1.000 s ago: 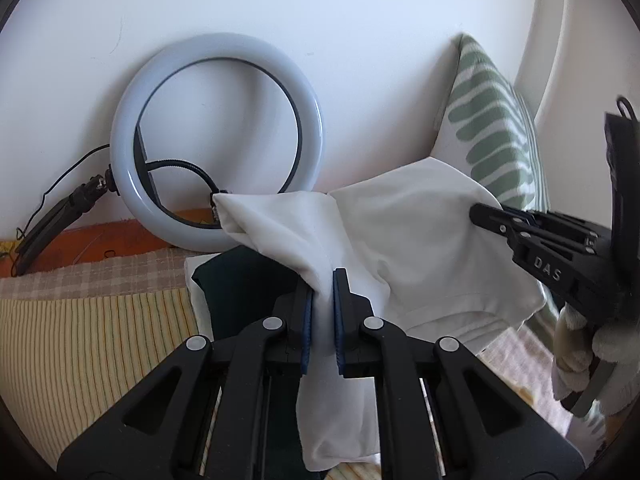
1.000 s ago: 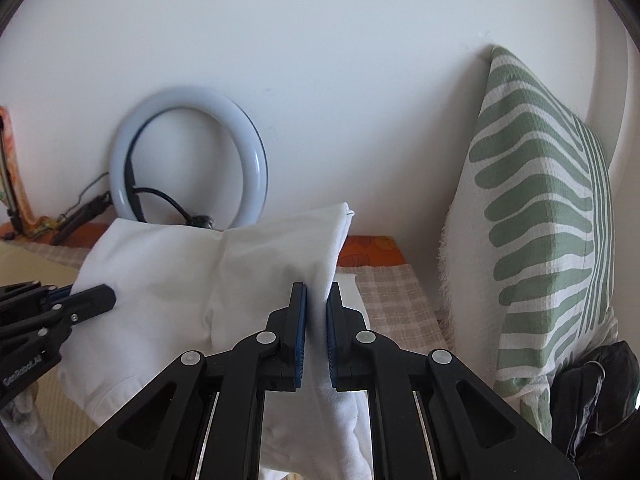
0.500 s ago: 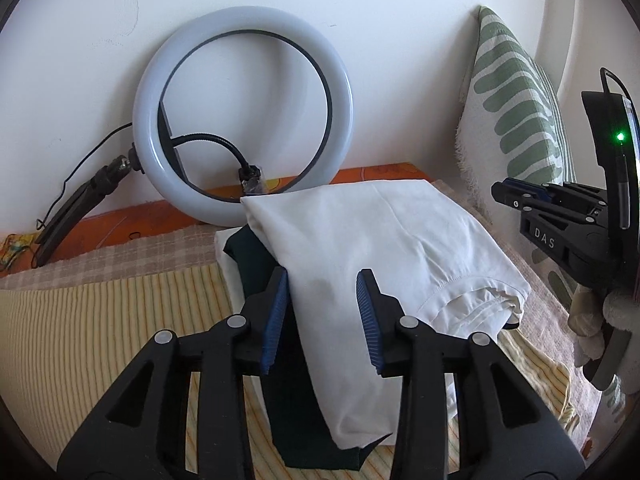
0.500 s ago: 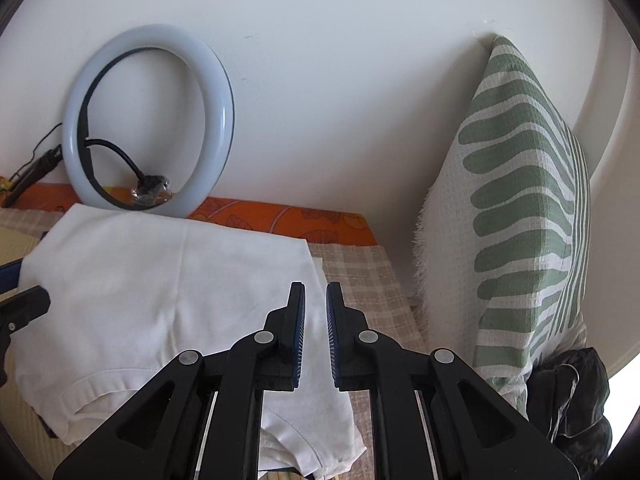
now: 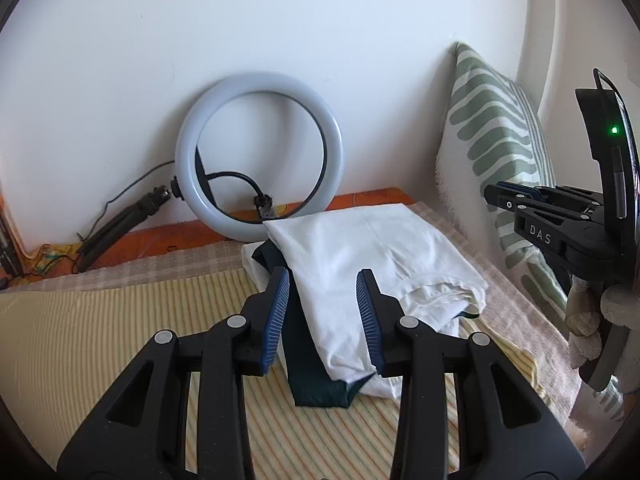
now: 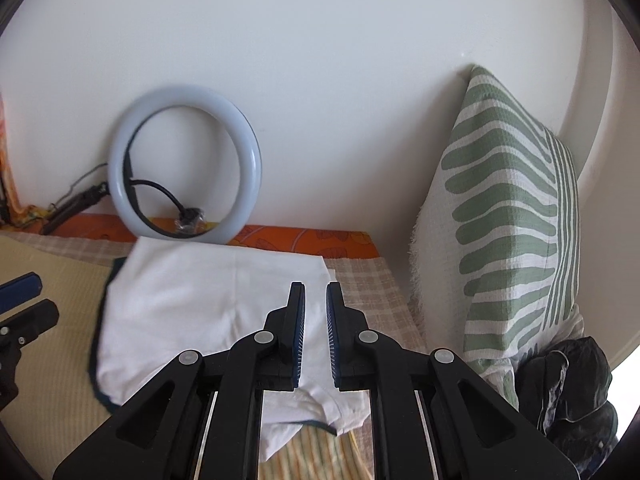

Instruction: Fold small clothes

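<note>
White garment (image 5: 372, 264) lies folded atop the dark green one (image 5: 316, 376) on the striped mat — light, limp, slumps unless pinched at a hem; my left gripper (image 5: 323, 312) gapes empty, right gripper (image 6: 316, 334) nearly shut, holding nothing.

Black gripper (image 5: 323, 280), blue ribbed pads (image 5: 276, 312), silver screws

white garment (image 5: 368, 264) folded, atop dark green garment (image 5: 316, 384), on mat
</note>
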The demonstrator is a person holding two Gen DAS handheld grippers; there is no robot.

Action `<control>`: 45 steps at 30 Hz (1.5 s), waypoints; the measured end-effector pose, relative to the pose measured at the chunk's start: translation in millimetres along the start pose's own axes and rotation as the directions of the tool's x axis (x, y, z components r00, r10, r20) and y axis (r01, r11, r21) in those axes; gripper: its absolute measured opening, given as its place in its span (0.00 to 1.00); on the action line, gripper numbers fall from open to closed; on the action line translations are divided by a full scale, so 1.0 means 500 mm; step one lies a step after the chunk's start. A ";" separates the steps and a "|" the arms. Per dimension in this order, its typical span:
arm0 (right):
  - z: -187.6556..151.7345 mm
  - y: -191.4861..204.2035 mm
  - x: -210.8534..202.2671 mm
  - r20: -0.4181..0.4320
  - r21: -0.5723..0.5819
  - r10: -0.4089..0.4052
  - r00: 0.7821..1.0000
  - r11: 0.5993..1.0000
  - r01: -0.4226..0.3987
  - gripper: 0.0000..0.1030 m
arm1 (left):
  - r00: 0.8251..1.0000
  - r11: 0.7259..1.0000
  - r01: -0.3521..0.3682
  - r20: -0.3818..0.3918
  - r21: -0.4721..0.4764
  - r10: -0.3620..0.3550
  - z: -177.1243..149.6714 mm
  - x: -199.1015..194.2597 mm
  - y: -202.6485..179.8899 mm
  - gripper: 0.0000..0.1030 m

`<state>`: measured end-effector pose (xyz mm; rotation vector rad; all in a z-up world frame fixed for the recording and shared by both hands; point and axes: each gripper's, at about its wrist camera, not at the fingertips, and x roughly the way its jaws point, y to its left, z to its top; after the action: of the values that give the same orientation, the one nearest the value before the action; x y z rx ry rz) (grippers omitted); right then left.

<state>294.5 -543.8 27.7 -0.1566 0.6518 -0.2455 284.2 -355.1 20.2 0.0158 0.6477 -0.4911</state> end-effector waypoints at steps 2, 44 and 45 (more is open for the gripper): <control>0.003 0.002 -0.033 0.015 0.005 0.010 1.000 1.000 -0.010 0.09 | 1.000 1.000 -0.003 0.018 0.009 0.003 -0.001 -0.039 -0.003 0.34; -0.178 0.266 -0.514 0.216 0.027 0.084 0.973 0.995 -0.092 0.70 | 0.985 0.995 -0.037 0.172 0.094 0.021 -0.247 -0.567 0.116 0.93; -0.179 0.267 -0.516 0.221 0.030 0.084 0.972 0.995 -0.093 0.71 | 0.984 0.994 -0.045 0.179 0.095 0.027 -0.249 -0.571 0.117 0.95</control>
<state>64.6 -350.9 77.5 -0.1134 0.4328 -0.1526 42.3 -159.0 78.8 0.0764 0.4474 -0.4834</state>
